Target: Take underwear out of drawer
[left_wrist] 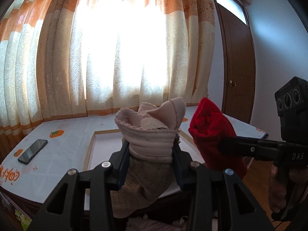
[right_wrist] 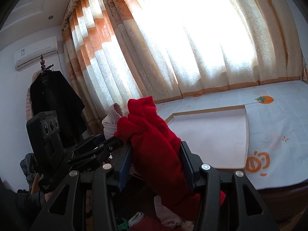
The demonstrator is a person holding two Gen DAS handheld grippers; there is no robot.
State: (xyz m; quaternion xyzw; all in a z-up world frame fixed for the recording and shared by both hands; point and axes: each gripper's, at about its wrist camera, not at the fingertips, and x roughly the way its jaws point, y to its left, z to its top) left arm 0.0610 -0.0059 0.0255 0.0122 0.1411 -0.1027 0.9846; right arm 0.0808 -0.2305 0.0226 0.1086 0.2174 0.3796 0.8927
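Observation:
My left gripper [left_wrist: 152, 150] is shut on pale pink underwear [left_wrist: 152, 132], held up in the air in front of a cloth-covered tabletop [left_wrist: 63, 144]. My right gripper [right_wrist: 156, 154] is shut on red underwear [right_wrist: 154, 140], held up beside it. In the left wrist view the red underwear [left_wrist: 211, 132] and right gripper [left_wrist: 227, 144] show at the right. In the right wrist view the pink underwear [right_wrist: 111, 123] and left gripper [right_wrist: 107, 144] show at the left. Below both grippers lie more clothes [right_wrist: 167, 211], seemingly in the drawer; its walls are hidden.
A phone [left_wrist: 32, 151] lies on the white persimmon-print cloth at the left. A wood-framed panel [left_wrist: 107, 140] lies on the tabletop. Curtains [left_wrist: 123, 48] hang behind it. A brown door [left_wrist: 236, 67] stands at the right. A dark coat [right_wrist: 53, 104] hangs at the left.

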